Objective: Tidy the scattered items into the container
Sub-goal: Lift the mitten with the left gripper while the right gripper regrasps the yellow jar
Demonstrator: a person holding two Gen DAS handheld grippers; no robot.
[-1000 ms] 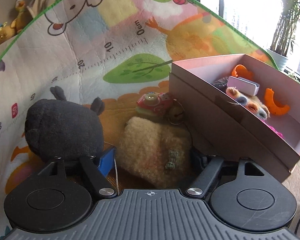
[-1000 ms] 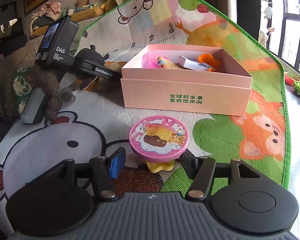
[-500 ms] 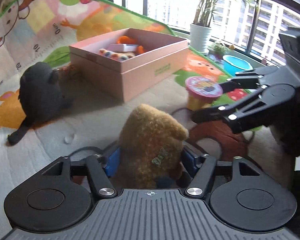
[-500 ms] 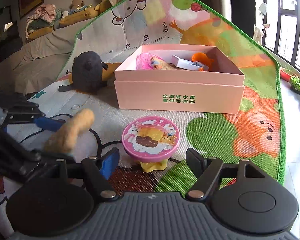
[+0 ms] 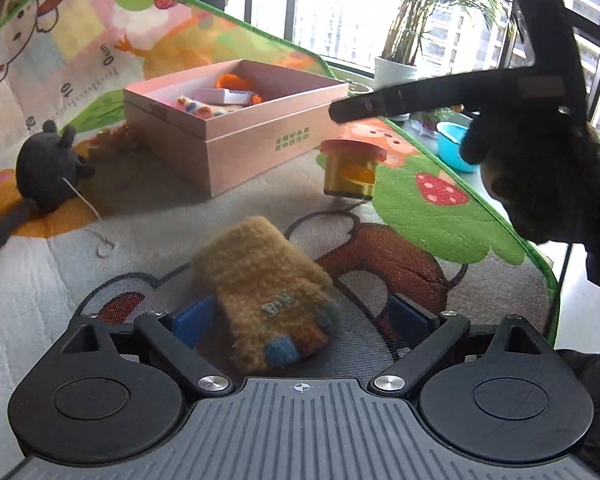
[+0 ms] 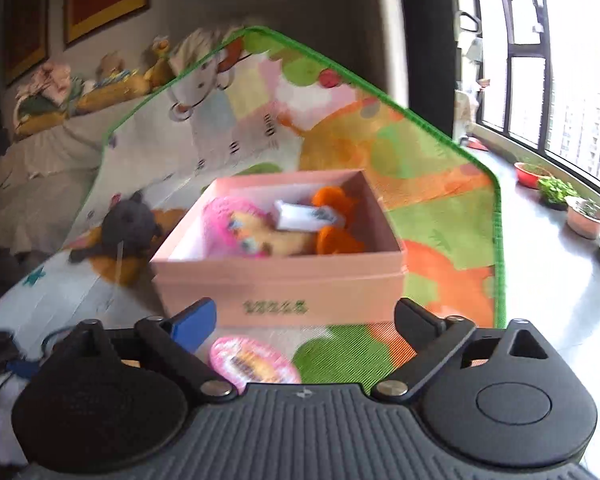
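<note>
Both grippers just opened wide, left gripper (image 5: 300,316) around fuzzy pouch (image 5: 266,292) unpressed, right gripper (image 6: 304,320) above pink-lidded tub (image 6: 254,362)

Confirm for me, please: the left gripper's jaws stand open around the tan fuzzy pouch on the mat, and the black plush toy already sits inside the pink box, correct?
Not quite. The black plush toy is not in the pink box; it lies on the mat beside it, as the left wrist view shows. The rest holds: the left gripper has its jaws open, just widened, with the tan fuzzy pouch between them.
</note>
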